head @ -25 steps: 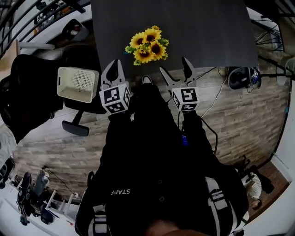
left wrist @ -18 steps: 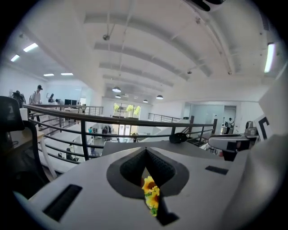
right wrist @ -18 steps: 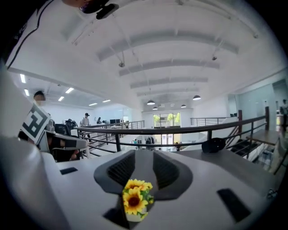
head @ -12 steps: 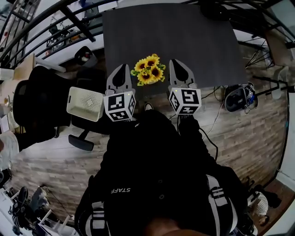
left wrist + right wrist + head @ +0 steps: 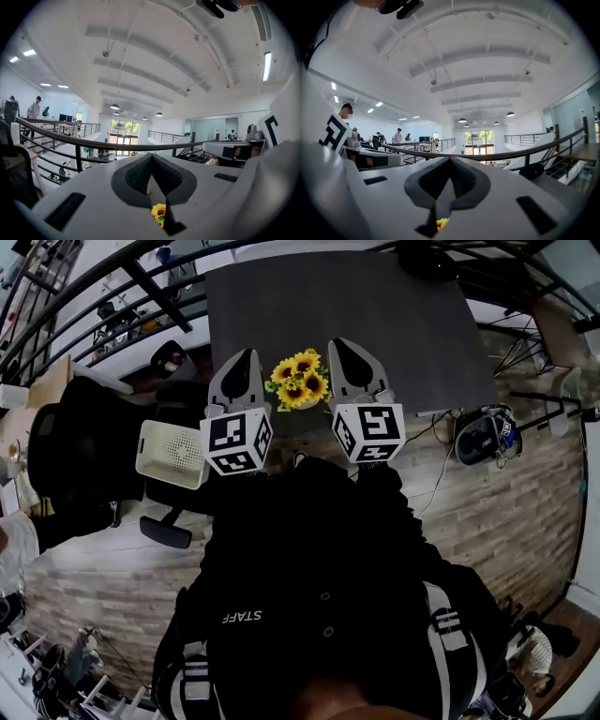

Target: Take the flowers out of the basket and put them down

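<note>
A bunch of yellow sunflowers (image 5: 300, 381) lies on the dark table (image 5: 394, 315) near its front edge, out of the basket. My left gripper (image 5: 239, 359) hovers just left of the flowers, shut on nothing. My right gripper (image 5: 343, 346) hovers just right of them, its jaws also shut and holding nothing. Both gripper views point up at the ceiling. A sliver of sunflower (image 5: 159, 212) peeks under the shut left gripper (image 5: 151, 157), and a yellow petal (image 5: 440, 223) shows under the shut right gripper (image 5: 450, 160). The cream basket (image 5: 171, 454) sits on a chair to the left.
Black office chairs (image 5: 75, 456) stand left of the table, one carrying the basket. A headset-like object (image 5: 483, 435) and cables lie on the wood floor to the right. A railing (image 5: 94, 306) runs along the upper left.
The right gripper's jaws have gone from open to shut. Both grippers have come up and now flank the flowers more closely. The flowers have stayed on the table.
</note>
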A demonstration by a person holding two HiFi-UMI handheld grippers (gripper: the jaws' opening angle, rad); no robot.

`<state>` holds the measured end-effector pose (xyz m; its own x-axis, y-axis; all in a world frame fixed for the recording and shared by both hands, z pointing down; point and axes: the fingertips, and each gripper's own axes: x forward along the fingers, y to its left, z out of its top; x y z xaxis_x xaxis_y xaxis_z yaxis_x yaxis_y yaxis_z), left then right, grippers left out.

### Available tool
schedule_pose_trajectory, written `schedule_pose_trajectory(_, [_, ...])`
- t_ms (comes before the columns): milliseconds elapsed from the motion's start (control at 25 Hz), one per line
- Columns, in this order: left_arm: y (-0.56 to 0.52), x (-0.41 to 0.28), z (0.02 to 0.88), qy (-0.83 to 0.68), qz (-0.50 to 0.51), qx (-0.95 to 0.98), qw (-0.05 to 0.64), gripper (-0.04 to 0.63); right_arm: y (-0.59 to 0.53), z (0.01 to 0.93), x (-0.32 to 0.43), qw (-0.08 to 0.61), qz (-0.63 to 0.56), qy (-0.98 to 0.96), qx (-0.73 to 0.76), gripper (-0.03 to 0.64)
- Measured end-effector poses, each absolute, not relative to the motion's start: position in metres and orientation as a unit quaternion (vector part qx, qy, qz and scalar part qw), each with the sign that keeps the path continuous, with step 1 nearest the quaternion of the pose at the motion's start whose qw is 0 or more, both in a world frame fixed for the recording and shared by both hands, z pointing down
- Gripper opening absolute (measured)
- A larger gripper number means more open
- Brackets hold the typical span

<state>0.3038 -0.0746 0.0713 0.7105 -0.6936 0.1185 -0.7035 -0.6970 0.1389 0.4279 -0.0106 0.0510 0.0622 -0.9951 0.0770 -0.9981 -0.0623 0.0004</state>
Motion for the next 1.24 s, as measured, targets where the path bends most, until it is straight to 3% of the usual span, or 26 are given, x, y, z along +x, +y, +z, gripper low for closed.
schedule_pose_trajectory(1240, [-0.089, 0.314, 0.069, -0.359, 0.023, 0.931, 0.067, -0.002, -0.033, 0.053, 0.42, 0.021, 0.025, -0.686, 0.727, 0.014])
